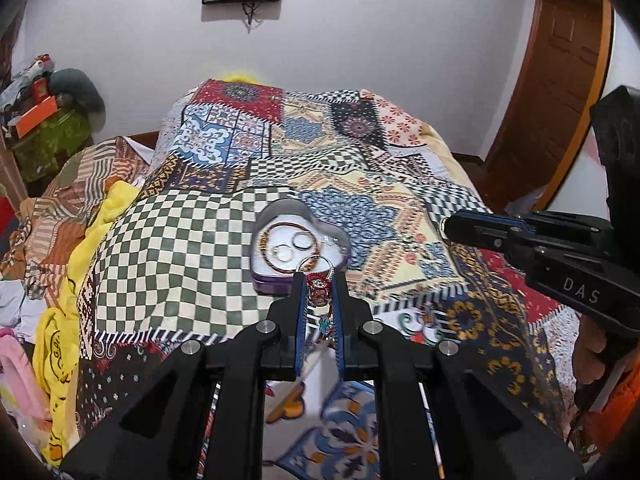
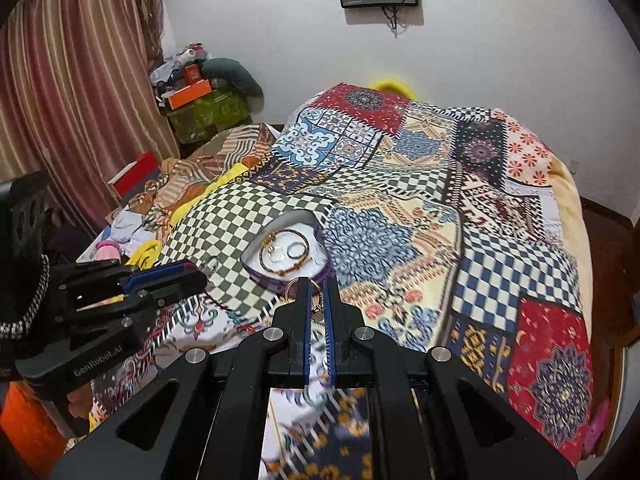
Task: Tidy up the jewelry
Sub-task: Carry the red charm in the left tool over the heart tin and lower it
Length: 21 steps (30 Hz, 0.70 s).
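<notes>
Bedspread in patchwork print (image 1: 168, 240) is covering the bed. L tool (image 1: 319, 280) is gripping a red beaded trinket w/ a silver ring (image 1: 318, 290), hanging just in front of the heart-shaped purple tin w/ white lining (image 1: 276, 286). Tin is sitting mid-bed, holding a brown bangle (image 1: 280, 266) & small rings (image 1: 303, 242). R tool (image 2: 316, 286) is pinching a gold ring (image 2: 294, 285), jaws nearly together, just short of the tin.

**Heart-shaped jewelry box, open on the bed**

Purple-sided heart box (image 1: 280, 286) with white lining, resting on checkered bedspread. Inside: beaded bangle (image 1: 276, 262), two small rings. Red beaded ring (image 1: 319, 290) and gold ring (image 2: 316, 300) held just before it.
</notes>
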Motion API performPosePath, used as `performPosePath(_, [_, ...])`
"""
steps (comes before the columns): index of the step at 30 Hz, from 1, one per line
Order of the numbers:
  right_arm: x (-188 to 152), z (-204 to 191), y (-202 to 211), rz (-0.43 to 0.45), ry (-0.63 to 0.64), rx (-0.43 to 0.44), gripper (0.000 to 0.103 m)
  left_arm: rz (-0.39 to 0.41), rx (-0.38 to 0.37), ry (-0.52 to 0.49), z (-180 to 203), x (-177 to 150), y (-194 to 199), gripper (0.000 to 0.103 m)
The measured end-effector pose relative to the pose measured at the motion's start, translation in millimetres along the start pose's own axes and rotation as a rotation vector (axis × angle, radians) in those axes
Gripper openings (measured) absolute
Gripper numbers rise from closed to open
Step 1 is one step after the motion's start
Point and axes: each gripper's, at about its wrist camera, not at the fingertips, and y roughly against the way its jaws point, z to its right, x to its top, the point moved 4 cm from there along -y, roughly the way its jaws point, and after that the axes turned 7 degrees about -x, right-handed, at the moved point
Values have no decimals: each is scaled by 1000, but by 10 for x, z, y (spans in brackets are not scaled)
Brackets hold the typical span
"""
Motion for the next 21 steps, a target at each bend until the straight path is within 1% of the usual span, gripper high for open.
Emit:
performPosePath(9, [166,-78,-371,-50,37,7,5,-32,-16,25,-232,53,-297,10])
performPosePath(15, [206,-115,-593,-93,72,5,5,-54,-26,22,-285,80,-491,10])
performPosePath(21, [205,-139,-792,-146,93,29,5,-73,-35,20,-307,109,-627,10])
